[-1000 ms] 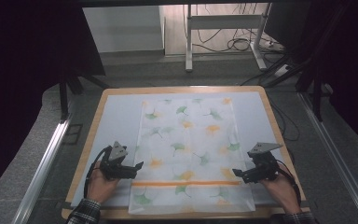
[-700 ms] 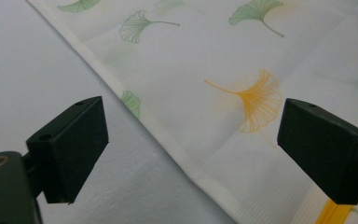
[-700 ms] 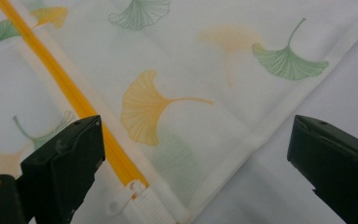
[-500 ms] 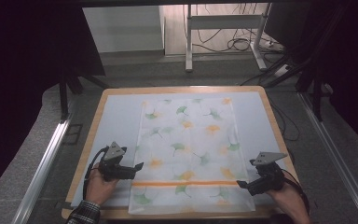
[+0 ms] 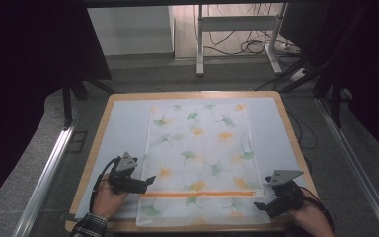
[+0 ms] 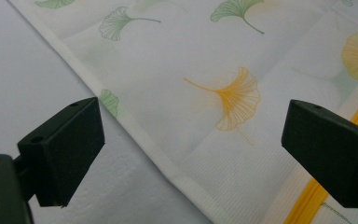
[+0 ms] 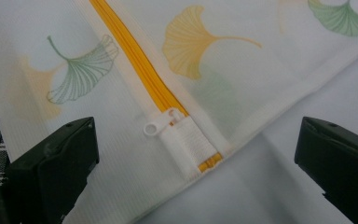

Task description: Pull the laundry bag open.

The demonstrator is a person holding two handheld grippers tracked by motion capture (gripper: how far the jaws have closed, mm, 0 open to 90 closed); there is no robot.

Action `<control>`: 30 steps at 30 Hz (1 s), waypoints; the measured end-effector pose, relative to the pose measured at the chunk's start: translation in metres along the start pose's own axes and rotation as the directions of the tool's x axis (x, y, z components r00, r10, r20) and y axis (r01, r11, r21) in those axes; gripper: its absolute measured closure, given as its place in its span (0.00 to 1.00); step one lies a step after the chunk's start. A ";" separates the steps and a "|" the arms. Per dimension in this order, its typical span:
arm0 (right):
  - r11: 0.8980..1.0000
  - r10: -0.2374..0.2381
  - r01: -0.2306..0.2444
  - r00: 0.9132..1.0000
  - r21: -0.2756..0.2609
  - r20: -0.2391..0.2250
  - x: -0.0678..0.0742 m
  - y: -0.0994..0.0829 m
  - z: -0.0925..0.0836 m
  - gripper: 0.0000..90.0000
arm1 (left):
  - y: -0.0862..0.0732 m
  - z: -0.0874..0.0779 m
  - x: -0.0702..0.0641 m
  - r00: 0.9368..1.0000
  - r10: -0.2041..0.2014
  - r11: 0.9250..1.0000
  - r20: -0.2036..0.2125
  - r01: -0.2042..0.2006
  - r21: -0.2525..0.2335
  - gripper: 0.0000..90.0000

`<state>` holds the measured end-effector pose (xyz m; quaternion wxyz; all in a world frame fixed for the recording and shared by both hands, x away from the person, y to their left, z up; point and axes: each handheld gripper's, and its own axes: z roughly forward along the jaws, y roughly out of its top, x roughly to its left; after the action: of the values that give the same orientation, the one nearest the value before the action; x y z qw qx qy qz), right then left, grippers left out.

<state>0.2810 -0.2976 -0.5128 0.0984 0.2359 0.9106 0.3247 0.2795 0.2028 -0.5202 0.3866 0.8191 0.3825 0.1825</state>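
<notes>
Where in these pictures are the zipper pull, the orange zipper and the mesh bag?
zipper pull (image 7: 152, 128), right gripper view, on its white ring.
orange zipper (image 7: 135, 58), right gripper view, on the middle of the strip.
mesh bag (image 5: 200, 148), high view, on the middle of its leaf-printed face.

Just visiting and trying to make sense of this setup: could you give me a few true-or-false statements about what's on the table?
1. The bag lies flat on the table. True.
2. Its zipper is blue. False: it is orange.
3. The left gripper is clamped on the bag. False: its jaws have just been opening and stand apart over the bag's edge.
4. The zipper pull sits at the zipper's end, between the right gripper's open jaws. True.
</notes>
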 end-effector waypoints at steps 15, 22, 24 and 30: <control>0.999 -0.043 0.041 0.998 -0.031 -0.053 0.006 0.003 0.008 0.00 | 0.005 0.005 -0.006 1.000 0.021 0.999 0.018 -0.021 0.026 0.06; 0.997 -0.071 0.071 0.996 -0.005 -0.059 0.010 0.001 0.018 0.00 | 0.008 0.008 -0.010 0.999 0.040 0.999 0.025 -0.040 0.033 0.05; 0.997 -0.082 0.082 0.995 -0.004 -0.051 0.011 0.001 0.019 0.00 | 0.009 0.009 -0.011 0.999 0.040 0.999 0.035 -0.041 0.031 0.04; 0.996 -0.093 0.092 0.994 -0.015 -0.049 0.011 -0.001 0.019 0.00 | 0.017 0.016 -0.021 0.995 0.062 0.997 0.080 -0.065 0.035 0.05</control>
<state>0.2772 -0.2826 -0.5286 0.0921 0.1847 0.9207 0.3313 0.2836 0.1718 -0.5166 0.3799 0.8445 0.3443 0.1550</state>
